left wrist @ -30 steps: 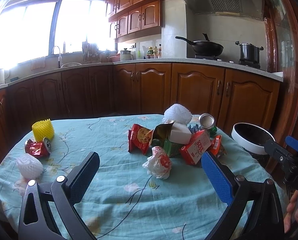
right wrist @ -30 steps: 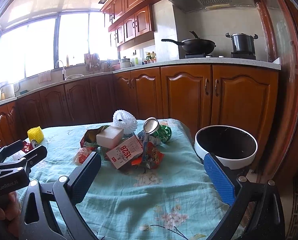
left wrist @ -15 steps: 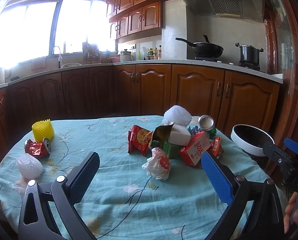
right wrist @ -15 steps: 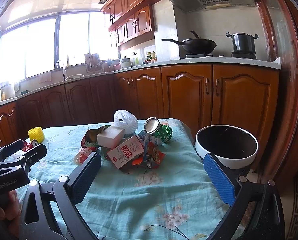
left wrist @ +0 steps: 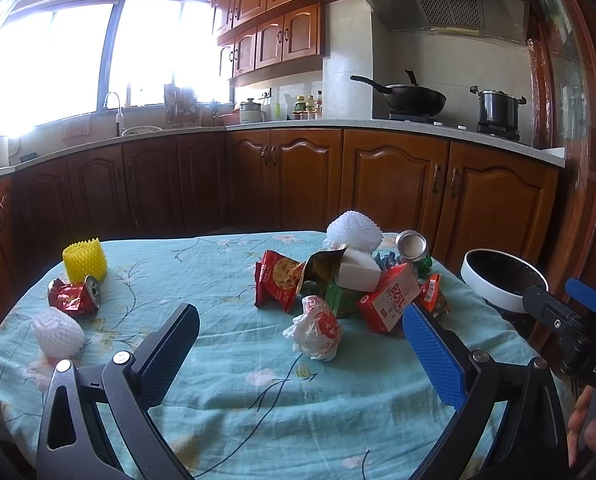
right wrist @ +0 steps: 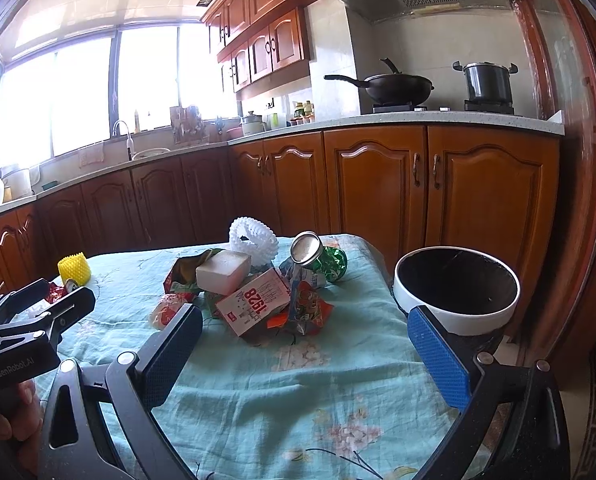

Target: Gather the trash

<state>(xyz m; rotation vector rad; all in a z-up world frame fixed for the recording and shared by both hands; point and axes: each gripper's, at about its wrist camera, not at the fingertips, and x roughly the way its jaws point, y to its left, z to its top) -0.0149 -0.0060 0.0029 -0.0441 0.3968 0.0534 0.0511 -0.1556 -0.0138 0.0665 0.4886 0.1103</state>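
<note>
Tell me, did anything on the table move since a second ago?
Almost nothing. The left tool and right tool stay open, holding nothing, and only drift slightly. The crumpled wrapper, red carton, green can and bin stayed put.

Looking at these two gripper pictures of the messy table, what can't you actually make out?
- Trash bin: right view, its depth is dark; the blue finger covers its near rim.
- Bottom of the trash pile: both views, the red 1928 carton and white foam block lie over it.
- Red crushed can: right view, hidden behind the left gripper.
- Countertop bottles: too small to read.
</note>
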